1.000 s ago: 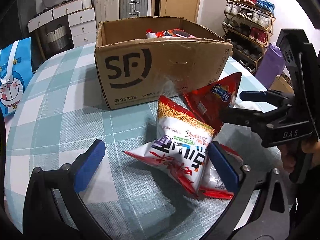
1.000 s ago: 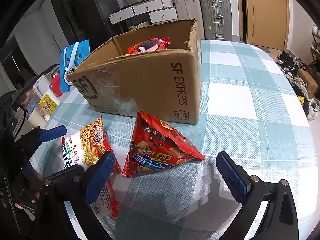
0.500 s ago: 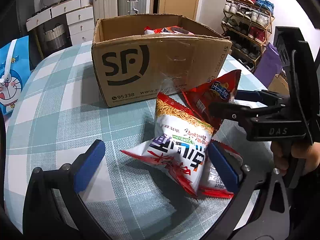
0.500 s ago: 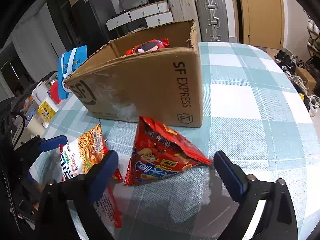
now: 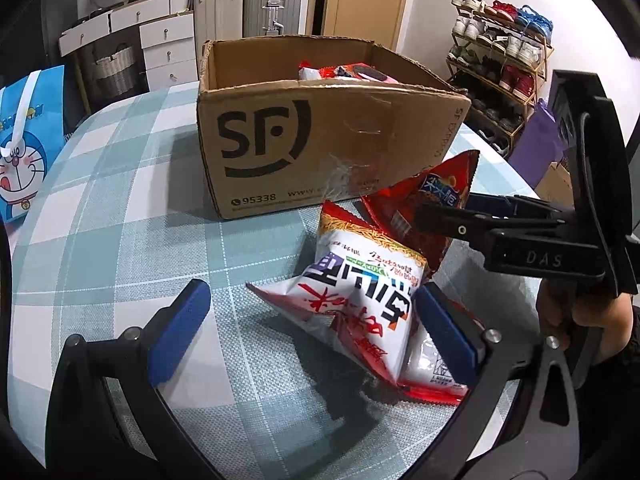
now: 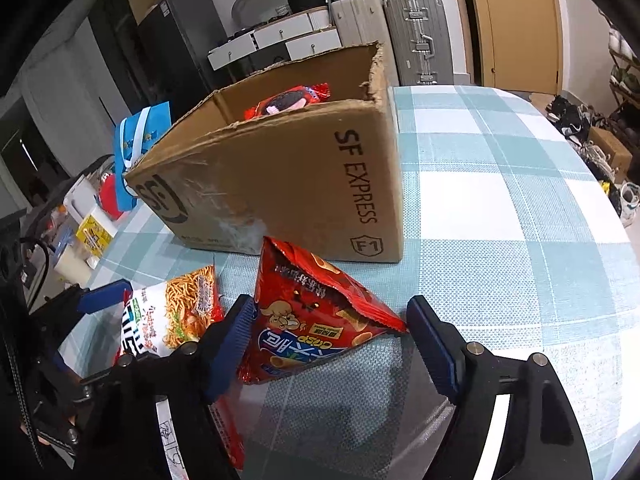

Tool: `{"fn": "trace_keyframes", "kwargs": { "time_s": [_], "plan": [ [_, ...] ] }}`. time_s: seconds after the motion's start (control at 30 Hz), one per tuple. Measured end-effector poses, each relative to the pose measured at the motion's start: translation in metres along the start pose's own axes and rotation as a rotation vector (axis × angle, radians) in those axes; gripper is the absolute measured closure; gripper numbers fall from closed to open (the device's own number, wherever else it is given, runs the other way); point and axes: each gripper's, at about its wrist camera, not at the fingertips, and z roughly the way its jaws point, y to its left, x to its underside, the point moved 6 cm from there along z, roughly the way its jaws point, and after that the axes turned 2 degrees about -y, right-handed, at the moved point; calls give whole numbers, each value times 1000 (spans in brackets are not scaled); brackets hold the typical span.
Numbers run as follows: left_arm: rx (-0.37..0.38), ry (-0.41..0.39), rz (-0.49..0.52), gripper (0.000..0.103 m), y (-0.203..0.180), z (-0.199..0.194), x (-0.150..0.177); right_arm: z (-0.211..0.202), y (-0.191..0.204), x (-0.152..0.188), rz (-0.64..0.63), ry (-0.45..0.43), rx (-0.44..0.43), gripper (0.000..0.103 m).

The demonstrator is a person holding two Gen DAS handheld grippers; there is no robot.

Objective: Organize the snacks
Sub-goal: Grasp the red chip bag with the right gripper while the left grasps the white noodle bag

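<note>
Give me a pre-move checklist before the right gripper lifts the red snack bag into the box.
1. Red bag between the right gripper pads: ok.
2. Firm grip: not ok; the jaws have just been closing, the left pad touches, the right pad stands apart.
3. Cardboard box open on top: ok.
4. Room in the box: cannot tell; one snack shows inside.
5. Left gripper open by the white noodle bag, not squeezing it: ok.
6. White bag clear of the red bag: cannot tell.

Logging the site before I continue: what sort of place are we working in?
Most likely a home's entry or living area: a shoe rack by the wall, suitcases near a wooden door, and a checked tablecloth.
</note>
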Motion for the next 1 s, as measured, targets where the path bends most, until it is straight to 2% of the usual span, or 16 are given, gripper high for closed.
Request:
{"fn": "trace_keyframes", "kwargs": {
  "time_s": [0.27,0.53,0.6,0.63,0.8,0.97,1.0],
  "plan": [
    [-1,-2,9,0,-2,0,1,4,2,-1,-15,9,13,19],
    [-7,-11,16,0,-2,-2,0,4,2,-3,-14,-2,19,18],
    [-6,-12,16,0,-1,-3,0,3,4,-3,-28,-1,9,23],
    [-5,-11,15,0,0,-3,0,2,6,-3,-39,-6,5,33],
    [-3,-18,4,0,2,-5,-1,-5,9,-2,-66,-11,-20,49],
    [13,-31,2,0,2,-9,-3,-19,11,-7,-67,-44,-51,69],
    [17,-31,5,0,1,-9,-3,-22,12,-8,-68,-50,-56,70]
  ]
}}
